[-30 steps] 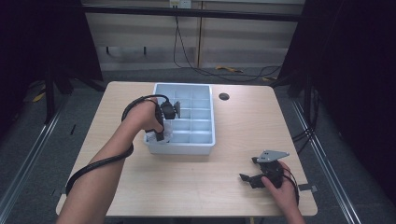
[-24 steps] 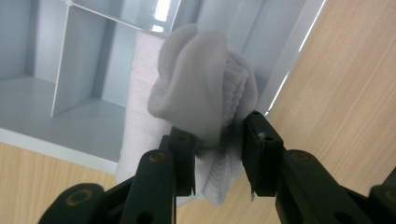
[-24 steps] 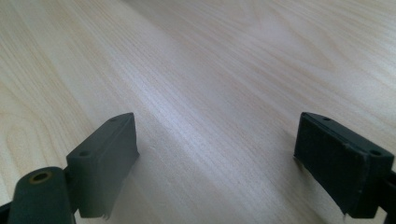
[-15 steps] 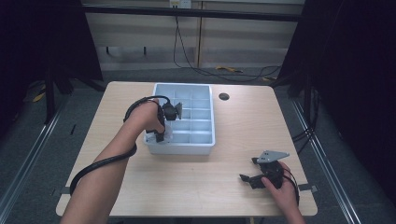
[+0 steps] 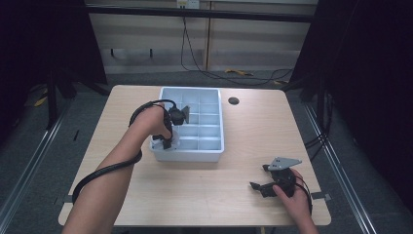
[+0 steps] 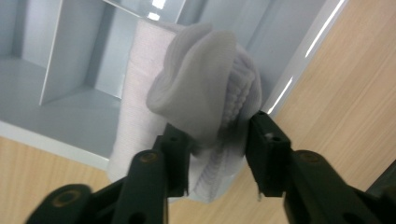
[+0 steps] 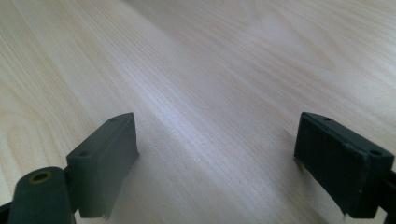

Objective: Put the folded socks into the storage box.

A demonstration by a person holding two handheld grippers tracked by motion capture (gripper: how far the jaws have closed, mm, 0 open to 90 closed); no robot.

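A light grey divided bin (image 5: 195,156) stands mid-table. My left gripper (image 5: 165,142) points down into its near-left corner, shut on a rolled white knitted cloth (image 6: 205,93). In the left gripper view the cloth bulges above the jaws, over a corner compartment (image 6: 70,112) and against the bin's wall; a second white piece (image 6: 135,93) hangs behind it. The white bundle (image 5: 174,141) shows beside my hand in the high view. My right gripper (image 5: 259,176) rests low at the table's near right, open, with bare wood between its jaws (image 7: 215,154).
The wooden table (image 5: 234,141) has a dark round hole (image 5: 233,101) right of the bin's far end. A black cable (image 5: 104,170) loops along my left forearm. Dark floor and metal rails surround the table.
My left hand has shifted only slightly at the bin's near-left corner, still gripping the cloth. The right gripper has stayed put.
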